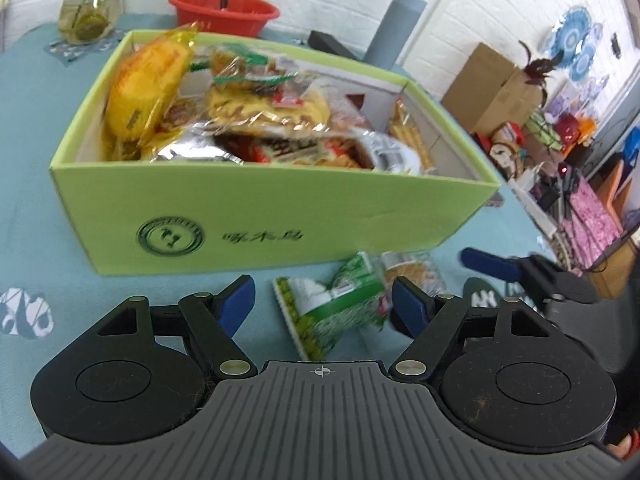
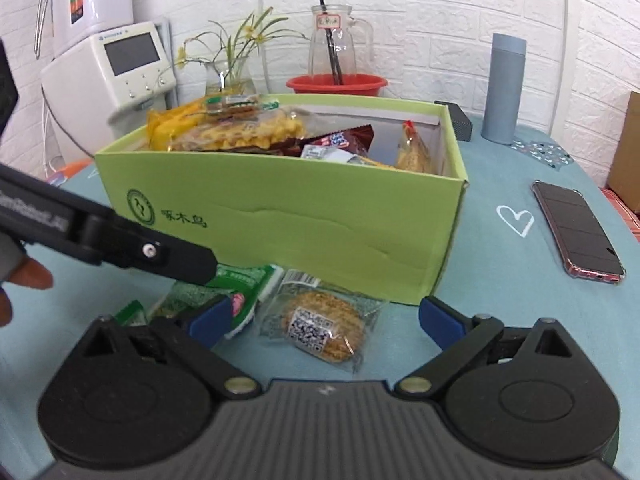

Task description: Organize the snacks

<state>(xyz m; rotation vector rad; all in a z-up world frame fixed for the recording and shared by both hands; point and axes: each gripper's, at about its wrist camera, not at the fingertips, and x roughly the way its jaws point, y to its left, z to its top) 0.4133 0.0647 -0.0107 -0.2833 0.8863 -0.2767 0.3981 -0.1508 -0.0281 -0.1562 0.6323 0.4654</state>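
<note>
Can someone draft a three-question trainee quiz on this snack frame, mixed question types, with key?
1. True or false: the light green cardboard box already holds several snack packets.
2. Multiple choice: where does the clear-wrapped round cracker packet lie? A) inside the box B) on the teal tablecloth in front of the box C) in the red plastic basin
3. Short answer: which snack lies between the open fingers of the left gripper?

Key:
1. True.
2. B. It is beside the green and white snack packet, between the open fingers of the right gripper.
3. The green and white snack packet; the pads do not appear to press on it.
</note>
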